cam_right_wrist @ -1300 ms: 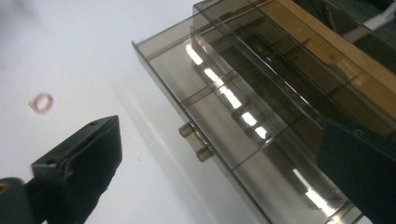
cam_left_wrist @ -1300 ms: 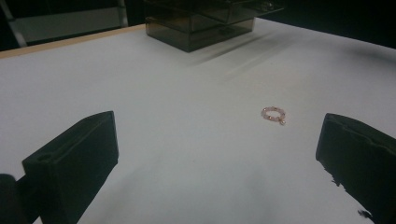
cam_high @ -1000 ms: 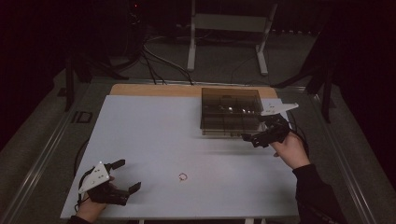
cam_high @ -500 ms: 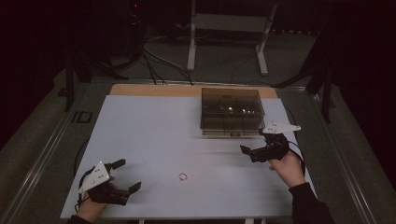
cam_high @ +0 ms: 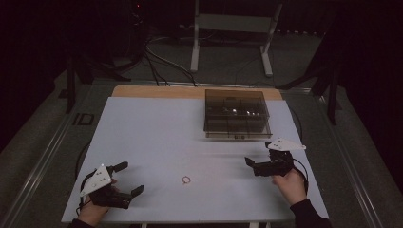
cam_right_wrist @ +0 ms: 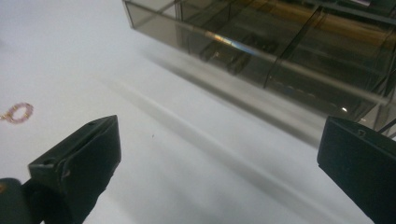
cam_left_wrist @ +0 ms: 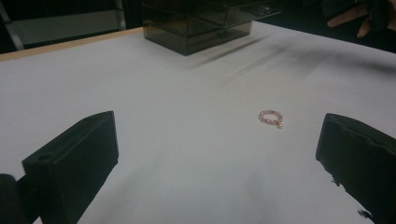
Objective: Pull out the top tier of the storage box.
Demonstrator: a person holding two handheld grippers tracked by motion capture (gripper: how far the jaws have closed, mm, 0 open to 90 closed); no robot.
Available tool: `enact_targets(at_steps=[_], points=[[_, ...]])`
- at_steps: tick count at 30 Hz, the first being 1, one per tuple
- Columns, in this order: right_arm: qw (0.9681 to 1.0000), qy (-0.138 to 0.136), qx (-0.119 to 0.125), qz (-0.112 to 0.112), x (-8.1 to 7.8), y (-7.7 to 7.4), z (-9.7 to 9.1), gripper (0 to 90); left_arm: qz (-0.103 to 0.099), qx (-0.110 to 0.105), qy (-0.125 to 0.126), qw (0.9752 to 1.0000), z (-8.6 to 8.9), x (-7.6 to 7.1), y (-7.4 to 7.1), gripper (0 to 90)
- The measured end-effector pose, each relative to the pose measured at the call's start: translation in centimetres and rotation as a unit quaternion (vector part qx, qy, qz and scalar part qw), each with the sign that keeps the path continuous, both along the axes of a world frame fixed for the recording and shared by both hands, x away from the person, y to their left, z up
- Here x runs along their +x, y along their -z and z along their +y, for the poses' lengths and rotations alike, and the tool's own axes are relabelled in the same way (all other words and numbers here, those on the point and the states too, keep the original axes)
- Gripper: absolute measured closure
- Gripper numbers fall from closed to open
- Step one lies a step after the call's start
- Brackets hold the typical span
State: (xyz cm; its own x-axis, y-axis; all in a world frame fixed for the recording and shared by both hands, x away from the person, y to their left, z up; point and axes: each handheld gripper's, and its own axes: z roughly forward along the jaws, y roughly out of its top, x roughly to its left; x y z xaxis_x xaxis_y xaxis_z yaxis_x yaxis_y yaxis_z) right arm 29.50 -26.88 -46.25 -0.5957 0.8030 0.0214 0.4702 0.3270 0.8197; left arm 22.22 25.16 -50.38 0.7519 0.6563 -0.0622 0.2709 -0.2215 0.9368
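A wide white tabletop spreads out under dim light, with a strip of bare wood along its far edge. Toward the far right of it stands a smoky, see-through plastic organizer box, split by inner walls into several compartments. Small bright items glint in the rear compartments, too small and dark to identify; the front compartments look shadowed, and I cannot tell their contents.

A person's two hands come in from the near edge, each holding a pair of black tongs. The left tongs rest low at the near left corner of the tabletop, topped by a pale three-cornered plate. Their jaws stand wide apart and hold nothing. The right tongs hover near the right edge, just in front of the organizer box, pointing left across the tabletop. Their jaws are also spread wide, with nothing between them.

The smallest thing is a little pink beaded ring, lying flat on the bare tabletop, alone, between the two tongs and touching neither. In the left gripper view it lies ahead of the open jaws, nearer the right-hand jaw.
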Motion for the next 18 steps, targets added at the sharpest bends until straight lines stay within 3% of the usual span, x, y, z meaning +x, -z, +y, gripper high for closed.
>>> enact_targets(at_steps=[9, 15, 18], points=[[0.9995, 0.028, 0.008, -0.008, -1.3, 1.9, 0.0, 0.0, 0.000, 0.002, 0.000, 1.0000, 0.0, 0.0, 0.0, 0.0], [0.9981, 0.058, -0.003, -0.019, -2.3, 2.8, -0.5, 0.0, 0.000, 0.003, 0.001, 1.0000, -0.1, 0.2, 0.0, 0.0], [0.9971, 0.072, 0.008, -0.024, -2.6, 3.2, -0.6, 0.0, 0.000, 0.004, 0.003, 1.0000, -0.1, 0.2, 0.1, 0.0]])
